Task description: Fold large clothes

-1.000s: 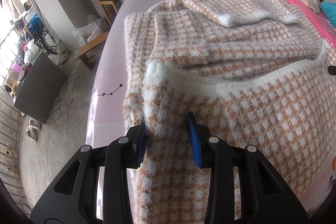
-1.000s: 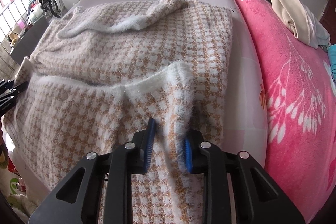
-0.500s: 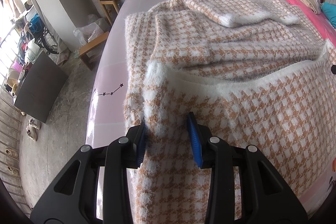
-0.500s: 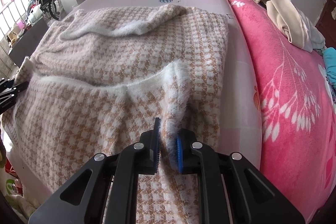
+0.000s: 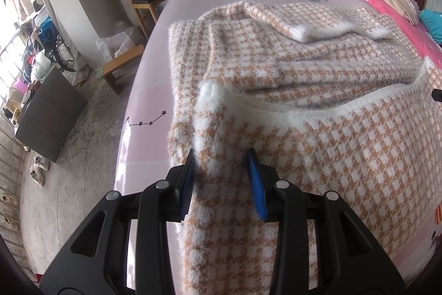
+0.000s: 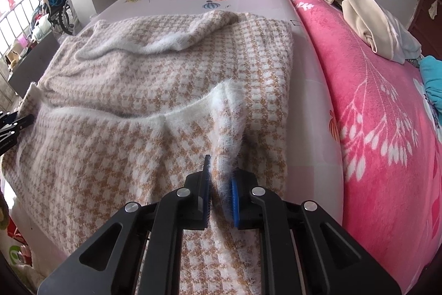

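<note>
Sweater (image 5: 317,134), a fuzzy orange-and-white houndstooth knit, lies spread on the pink bed (image 5: 149,90), its near part folded back over the rest. At its left edge the left gripper (image 5: 221,173) has jaws partly open astride a raised ridge of knit. At the right edge, the right gripper (image 6: 220,184) pinches a fluffy fold, jaws nearly closed.

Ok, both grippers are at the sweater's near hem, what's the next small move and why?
Probably close the left gripper: its pads straddle the sweater hem with a gap showing, while the right gripper already pinches its corner. Then both can lift together.
</note>
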### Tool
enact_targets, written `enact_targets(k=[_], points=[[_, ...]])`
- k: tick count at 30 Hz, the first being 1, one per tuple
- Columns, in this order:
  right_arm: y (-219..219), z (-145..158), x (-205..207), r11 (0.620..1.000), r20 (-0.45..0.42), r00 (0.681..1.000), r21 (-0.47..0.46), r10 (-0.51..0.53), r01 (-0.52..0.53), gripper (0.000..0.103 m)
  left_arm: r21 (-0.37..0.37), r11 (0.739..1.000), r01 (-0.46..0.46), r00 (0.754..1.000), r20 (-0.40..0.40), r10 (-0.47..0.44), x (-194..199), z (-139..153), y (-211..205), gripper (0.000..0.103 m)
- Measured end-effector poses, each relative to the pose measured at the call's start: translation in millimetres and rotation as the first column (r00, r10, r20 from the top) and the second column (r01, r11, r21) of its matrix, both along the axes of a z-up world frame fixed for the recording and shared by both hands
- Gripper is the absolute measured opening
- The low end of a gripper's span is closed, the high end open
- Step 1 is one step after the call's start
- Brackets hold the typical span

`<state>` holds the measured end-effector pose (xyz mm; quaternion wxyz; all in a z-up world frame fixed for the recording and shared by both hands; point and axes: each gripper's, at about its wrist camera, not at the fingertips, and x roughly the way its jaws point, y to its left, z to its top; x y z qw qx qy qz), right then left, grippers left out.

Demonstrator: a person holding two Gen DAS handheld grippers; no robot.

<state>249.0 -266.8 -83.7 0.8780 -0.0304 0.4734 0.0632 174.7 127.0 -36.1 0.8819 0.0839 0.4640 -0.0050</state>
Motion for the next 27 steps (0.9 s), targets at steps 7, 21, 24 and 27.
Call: enact_targets(k=[7,21,24,27], points=[[-1.9,8.2,-9.9,1.0,0.043,0.999,0.016,0.002,-0.003,0.009,-0.007,1.0,-0.005,1.0,0.024,0.006,-4.3,6.9,2.1,0.013],[-3.7,55.5,-64.0,0.999,0.187,0.982,0.036,0.012,-0.019,0.008,0.005,1.0,-0.004,0.978,0.207,0.003,-58.3,57.8,-6.4,0.008],[-8.3,66.5,-74.3,0.998,0.216,0.976,0.057,-0.002,-0.011,0.008,-0.027,1.0,-0.009,0.967,0.254,0.016,-71.2,73.4,-3.4,0.008],[-10.9,76.2,-80.0,0.997,0.243,0.97,0.073,-0.008,-0.01,0.008,-0.037,0.999,-0.004,0.957,0.291,0.014,-77.3,88.6,-3.5,0.007]])
